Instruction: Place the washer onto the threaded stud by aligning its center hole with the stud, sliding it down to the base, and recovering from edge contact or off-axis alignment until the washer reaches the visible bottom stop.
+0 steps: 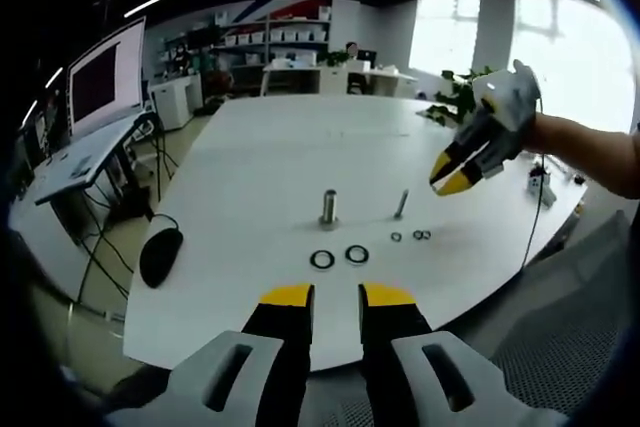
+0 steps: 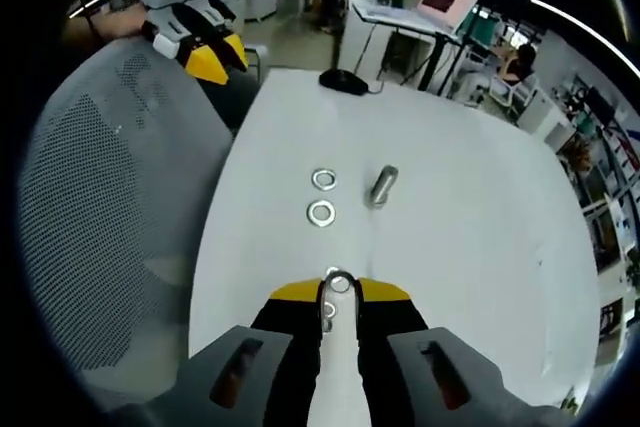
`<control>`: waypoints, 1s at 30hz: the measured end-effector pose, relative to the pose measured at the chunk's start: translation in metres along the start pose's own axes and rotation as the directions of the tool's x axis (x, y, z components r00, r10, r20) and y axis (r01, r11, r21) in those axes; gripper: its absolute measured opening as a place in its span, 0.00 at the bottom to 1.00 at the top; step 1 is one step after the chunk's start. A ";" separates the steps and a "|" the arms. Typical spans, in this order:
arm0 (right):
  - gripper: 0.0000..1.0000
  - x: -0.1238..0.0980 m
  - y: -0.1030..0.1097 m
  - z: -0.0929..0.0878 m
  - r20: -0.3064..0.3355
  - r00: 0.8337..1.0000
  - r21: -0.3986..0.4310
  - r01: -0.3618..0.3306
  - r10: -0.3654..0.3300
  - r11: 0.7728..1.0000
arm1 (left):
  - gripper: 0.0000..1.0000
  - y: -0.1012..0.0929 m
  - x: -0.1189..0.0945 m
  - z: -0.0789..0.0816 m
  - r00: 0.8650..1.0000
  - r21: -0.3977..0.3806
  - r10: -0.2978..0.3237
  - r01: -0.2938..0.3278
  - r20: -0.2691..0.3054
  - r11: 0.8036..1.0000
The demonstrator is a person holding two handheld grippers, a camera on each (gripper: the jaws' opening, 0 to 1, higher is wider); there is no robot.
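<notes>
1. The left tongs (image 1: pixel 336 297) hang with jaws apart and empty, back from the white surface (image 1: pixel 250 157); two large washers (image 1: pixel 339 257) lie just ahead of their tips.
2. The thick threaded stud (image 1: pixel 328 207) stands upright beyond those washers, with a thin stud (image 1: pixel 401 204) and small washers (image 1: pixel 412 236) off to its right.
3. The right tongs (image 2: pixel 338 292) hover low over the small washers (image 2: pixel 338 285), jaws slightly apart; whether they grip one cannot be told.
4. The step appears to be picking; next, a washer must be lifted and centred over a stud.
</notes>
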State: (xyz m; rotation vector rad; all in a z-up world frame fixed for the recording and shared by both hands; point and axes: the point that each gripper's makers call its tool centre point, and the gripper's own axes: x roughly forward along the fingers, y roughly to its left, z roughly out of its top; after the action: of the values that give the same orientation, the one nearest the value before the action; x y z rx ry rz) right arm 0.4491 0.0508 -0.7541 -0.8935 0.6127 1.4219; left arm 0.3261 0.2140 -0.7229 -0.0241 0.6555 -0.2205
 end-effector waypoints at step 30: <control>0.13 0.002 -0.034 0.028 -0.102 0.993 -0.201 -0.079 0.059 0.976 | 0.16 0.003 -0.001 0.003 1.000 -0.015 0.010 -0.010 0.018 1.000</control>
State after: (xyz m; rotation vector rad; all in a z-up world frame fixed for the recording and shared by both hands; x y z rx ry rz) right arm 0.4786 0.0770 -0.7346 -1.1180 0.5804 1.5309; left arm 0.3275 0.2167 -0.7204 -0.0371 0.6394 -0.2055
